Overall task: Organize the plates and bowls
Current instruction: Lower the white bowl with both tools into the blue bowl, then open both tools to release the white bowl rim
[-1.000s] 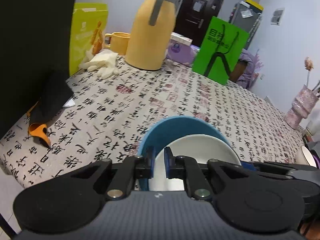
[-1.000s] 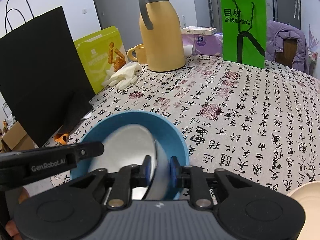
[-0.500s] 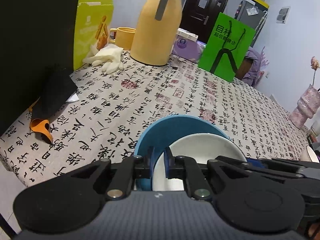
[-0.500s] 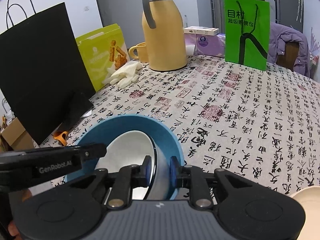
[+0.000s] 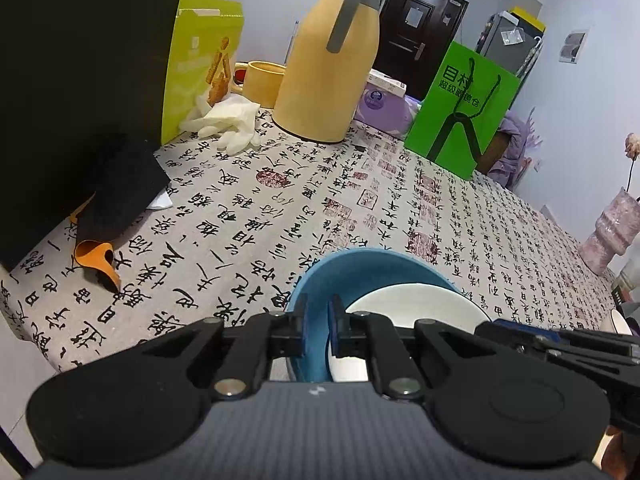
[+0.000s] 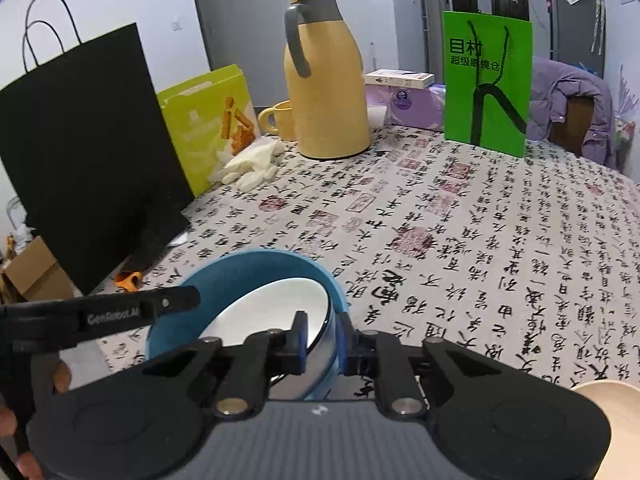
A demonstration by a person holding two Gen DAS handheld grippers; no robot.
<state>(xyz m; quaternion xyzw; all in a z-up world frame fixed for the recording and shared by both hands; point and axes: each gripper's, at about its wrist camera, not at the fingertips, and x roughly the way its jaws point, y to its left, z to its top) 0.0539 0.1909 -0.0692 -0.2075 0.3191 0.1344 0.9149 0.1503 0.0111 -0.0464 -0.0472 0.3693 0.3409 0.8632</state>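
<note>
A blue bowl holds a smaller white bowl nested inside it, just above the calligraphy tablecloth near the front edge. My left gripper is shut on the blue bowl's near left rim. In the right wrist view the blue bowl and white bowl show again. My right gripper is shut on the right side, its jaws spanning both the white bowl's wall and the blue rim. A cream plate lies at the lower right.
A black paper bag stands at the left, an orange scrap at its foot. A yellow thermos, yellow mug, white gloves, lime box and green bag stand at the back. A pink vase is far right.
Both grippers keep their hold on the nested bowls. The bowls have shifted slightly left and toward the front of the table; the views have tilted a little.
</note>
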